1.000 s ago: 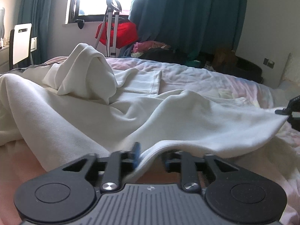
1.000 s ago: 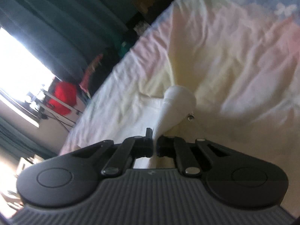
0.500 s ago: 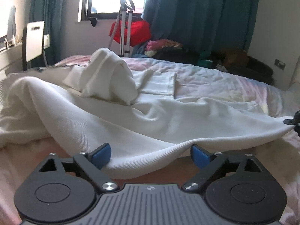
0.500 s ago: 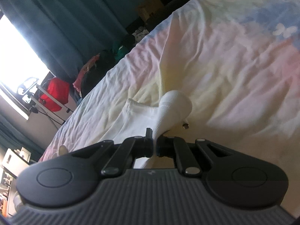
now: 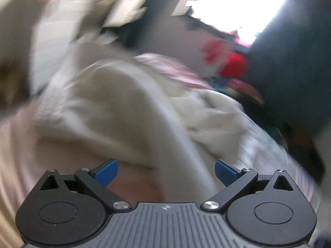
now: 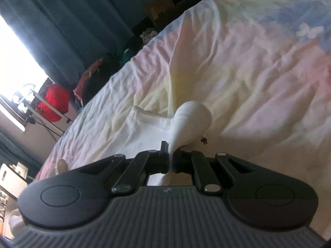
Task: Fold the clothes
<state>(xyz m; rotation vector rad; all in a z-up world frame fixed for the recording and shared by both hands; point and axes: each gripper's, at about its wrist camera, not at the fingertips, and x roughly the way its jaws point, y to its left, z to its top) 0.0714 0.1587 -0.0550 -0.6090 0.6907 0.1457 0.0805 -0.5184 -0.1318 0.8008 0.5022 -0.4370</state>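
Observation:
A white garment [image 5: 115, 105] lies rumpled on the bed; the left wrist view is blurred by motion. My left gripper [image 5: 165, 170] is open with its blue pads wide apart, just in front of the garment's near edge and holding nothing. My right gripper [image 6: 170, 155] is shut on a bunched white corner of the garment [image 6: 190, 119], held just above the pastel bedsheet [image 6: 258, 72]. More of the white cloth [image 6: 144, 128] lies flat beyond the jaws.
The bed is covered by a pink, yellow and blue sheet. Past the bed stand dark teal curtains [image 6: 72, 31], a bright window [image 5: 238, 6], a red bag [image 6: 53, 101] on a stand and a clothes pile [image 6: 91, 80] on the floor.
My left gripper let go of the garment's edge, opened wide, then swung fast to the left. My right gripper stays shut on its corner and has barely moved.

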